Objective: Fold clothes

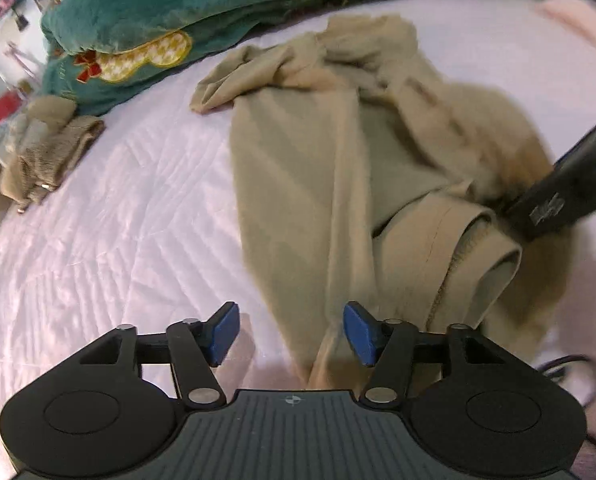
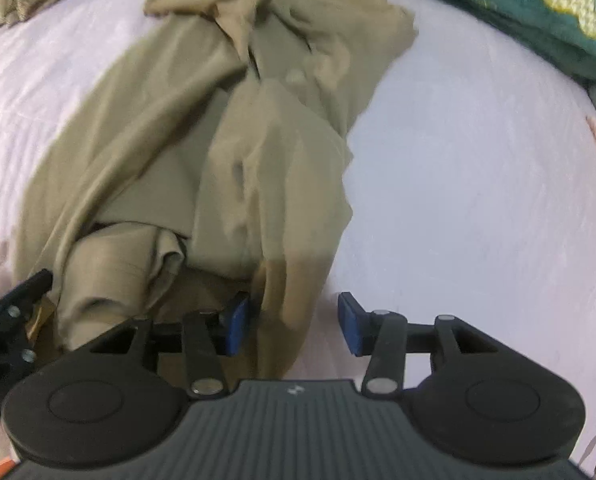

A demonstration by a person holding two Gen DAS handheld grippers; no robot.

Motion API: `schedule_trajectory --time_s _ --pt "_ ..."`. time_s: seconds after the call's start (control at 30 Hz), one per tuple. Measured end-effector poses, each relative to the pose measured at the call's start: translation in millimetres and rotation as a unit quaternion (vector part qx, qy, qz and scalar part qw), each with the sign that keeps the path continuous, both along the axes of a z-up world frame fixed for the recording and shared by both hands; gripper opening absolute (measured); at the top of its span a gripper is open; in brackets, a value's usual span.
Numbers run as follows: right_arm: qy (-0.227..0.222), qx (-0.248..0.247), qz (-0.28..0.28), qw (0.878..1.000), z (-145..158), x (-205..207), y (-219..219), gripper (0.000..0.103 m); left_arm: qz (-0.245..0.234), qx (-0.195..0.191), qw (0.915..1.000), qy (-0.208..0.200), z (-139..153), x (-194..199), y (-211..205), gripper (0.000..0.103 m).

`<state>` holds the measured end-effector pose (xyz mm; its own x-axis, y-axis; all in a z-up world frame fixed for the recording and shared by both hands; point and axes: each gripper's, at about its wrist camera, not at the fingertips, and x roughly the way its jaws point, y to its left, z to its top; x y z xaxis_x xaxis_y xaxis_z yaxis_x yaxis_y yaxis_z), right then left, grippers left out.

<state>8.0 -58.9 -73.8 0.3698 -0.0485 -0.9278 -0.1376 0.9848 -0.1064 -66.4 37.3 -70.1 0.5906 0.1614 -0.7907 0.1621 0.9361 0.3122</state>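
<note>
**Garment sprawled on the bed, both grippers spread at its near end**

Garment [image 1: 298, 184] first: a long khaki piece, lying rumpled lengthways across the pale quilt [image 1: 117, 220], far end bunched and twisted, near end partly rolled over on itself so a hem and seam show. From the right wrist view the same garment [image 2: 217, 140] runs away from the camera, smooth along one side, creased and heaped toward the top.

Left gripper [image 1: 291, 332] sits low at the near end, blue pads [image 1: 225, 334] wide apart, a narrow strip of cloth running down between them; neither pad clearly presses on it. Right gripper [image 2: 293, 326] is likewise spread, its pads [image 2: 350, 330] parted, with a fold of khaki lying in the gap close to the left-hand pad. Whether that pad touches the cloth, I can't tell; it's blurred.

Out wide: a second, smaller brownish bundle [image 1: 45, 148] rests near the quilt's edge, well apart from the garment. Beyond it, a green plush cushion [image 1: 157, 12] with a checked patch and red bow lies along the far side of the bed.
</note>
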Motion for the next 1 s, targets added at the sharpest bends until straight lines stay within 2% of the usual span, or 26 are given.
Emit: schedule_trajectory --time_s 0.07,0.1,0.2,0.23,0.3,0.33,0.37,0.47,0.6,0.67,0.7,0.8,0.87,0.97,1.0 --pt "-0.002 0.006 -0.002 1.000 0 0 -3 0.049 0.017 0.005 0.9997 -0.017 1 -1 3 0.075" --pt "-0.002 0.017 -0.002 1.000 0 0 -5 0.046 0.025 -0.001 0.9995 -0.019 0 -1 6 0.075" --pt "0.001 0.079 -0.008 0.997 2 -1 -17 0.014 0.041 -0.037 0.9982 -0.025 1 -1 16 0.075" --pt "-0.003 0.090 -0.010 0.996 4 -3 -21 0.008 0.045 -0.051 0.9973 -0.026 1 -2 20 0.072" --pt "-0.013 0.101 -0.008 0.995 8 -3 -22 0.006 0.046 -0.087 0.9949 -0.022 -2 1 30 0.067" --pt "-0.018 0.101 -0.004 0.995 12 -4 -23 0.006 0.045 -0.106 0.9931 -0.020 -2 1 35 0.060" --pt "-0.023 0.096 0.000 0.995 15 -6 -25 0.005 0.049 -0.120 0.9914 -0.018 -4 1 37 0.056" --pt "-0.030 0.059 0.000 0.998 25 -14 -39 0.004 0.054 -0.133 0.9896 -0.016 -5 1 40 0.053" --pt "-0.025 -0.030 -0.019 0.999 33 -27 -70 0.001 0.053 -0.138 0.9889 -0.014 -6 -1 41 0.052" --pt "-0.018 -0.079 -0.028 0.996 34 -36 -87 0.001 0.055 -0.141 0.9883 -0.010 -6 1 47 0.052" --pt "-0.014 -0.085 -0.039 0.996 32 -40 -97 0.001 0.058 -0.145 0.9877 -0.007 -7 0 50 0.052" --pt "-0.031 -0.018 -0.073 0.997 41 -56 -121 0.003 0.074 -0.141 0.9871 -0.009 -4 -4 63 0.052" --pt "-0.047 0.036 -0.030 0.998 55 -62 -102 0.006 0.079 -0.155 0.9847 -0.005 1 -8 73 0.052" --pt "-0.036 0.096 0.053 0.993 68 -58 -51 0.026 0.082 -0.172 0.9816 -0.006 10 -17 77 0.054" --pt "-0.029 0.093 0.068 0.993 68 -50 -33 0.039 0.078 -0.172 0.9819 -0.009 13 -21 74 0.054"
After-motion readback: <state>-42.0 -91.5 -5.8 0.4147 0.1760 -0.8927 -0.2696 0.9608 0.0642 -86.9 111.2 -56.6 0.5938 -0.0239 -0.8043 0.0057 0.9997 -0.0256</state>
